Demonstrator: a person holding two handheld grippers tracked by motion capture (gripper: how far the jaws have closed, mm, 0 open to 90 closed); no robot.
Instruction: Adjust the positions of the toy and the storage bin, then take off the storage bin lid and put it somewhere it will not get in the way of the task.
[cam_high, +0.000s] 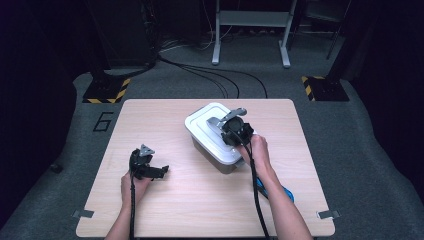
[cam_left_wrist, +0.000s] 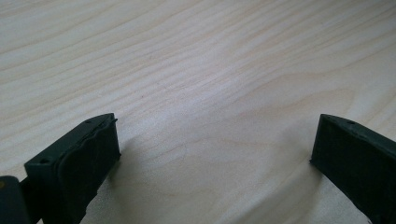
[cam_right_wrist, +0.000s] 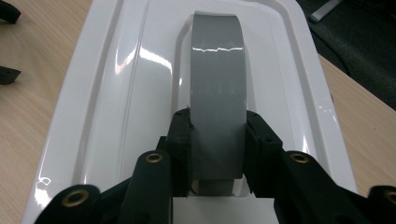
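Sitting right of centre in the high view, the white-lidded storage box (cam_high: 216, 136) rested on the wooden table (cam_high: 165, 210); the right gripper (cam_right_wrist: 217, 140) pinched its grey lid handle (cam_right_wrist: 217, 88) (presumably to lift it), while the left gripper (cam_left_wrist: 212, 154) waited lower left, jaws spread.

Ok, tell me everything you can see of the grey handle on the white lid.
The grey handle is a broad, smooth, glossy strap, plastic by the look, arching lengthwise over a recess in the middle of the white lid of the storage box, which stands on the wooden table. Light glints across its top. The right tongs are shut on it near its close end, one black jaw on each edge. Nothing else touches it.
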